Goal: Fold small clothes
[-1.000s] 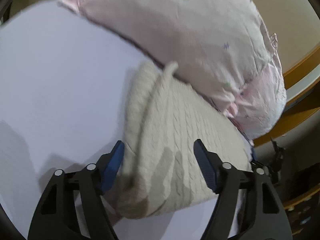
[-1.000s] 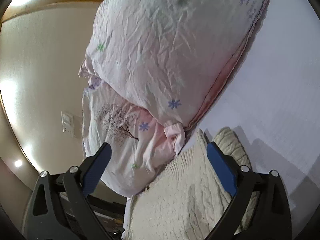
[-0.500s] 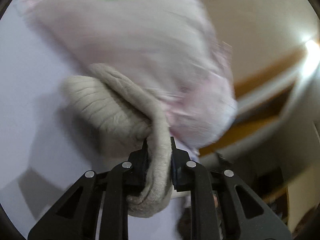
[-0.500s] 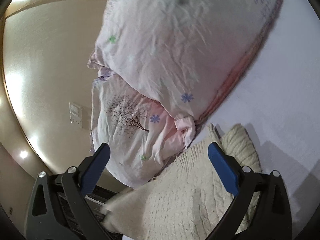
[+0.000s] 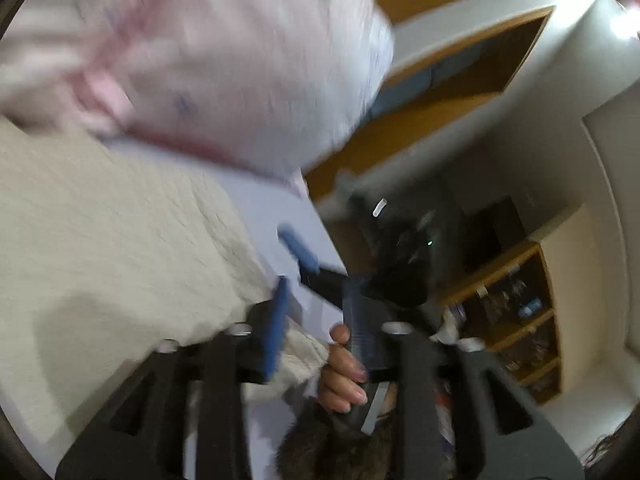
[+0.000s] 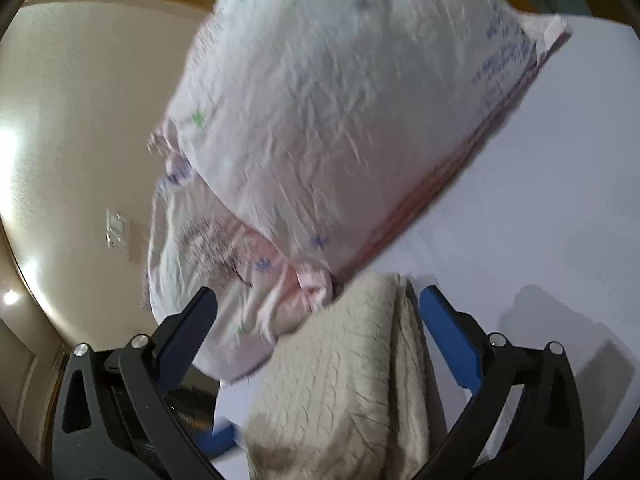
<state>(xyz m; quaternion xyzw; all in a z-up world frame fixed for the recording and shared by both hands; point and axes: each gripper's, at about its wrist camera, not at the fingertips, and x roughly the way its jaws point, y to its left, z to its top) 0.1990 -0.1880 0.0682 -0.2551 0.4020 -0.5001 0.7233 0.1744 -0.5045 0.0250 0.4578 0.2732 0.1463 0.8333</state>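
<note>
A cream cable-knit garment (image 5: 120, 248) lies folded on the white bed sheet (image 6: 540, 200), next to a pink floral pillow (image 5: 224, 64). In the left wrist view my left gripper (image 5: 316, 316) is partly open, its left blue pad beside a knit corner (image 5: 300, 352) and not gripping it. The right gripper's blue finger (image 5: 298, 250) and the hand holding it (image 5: 344, 372) show just ahead. In the right wrist view my right gripper (image 6: 320, 320) is wide open, straddling the folded garment (image 6: 352, 372) near the pillow (image 6: 340, 120).
A second floral pillow (image 6: 208, 264) lies under the first. Wooden headboard and shelves (image 5: 452, 80) stand beyond the bed edge; a bookcase (image 5: 516, 312) is at the right. A beige wall with a switch plate (image 6: 116, 234) is at the left.
My left gripper, shut on a garment fold half a second ago, has opened and swung right toward the bed edge. The garment now lies flatter. My right gripper stays open over it.
</note>
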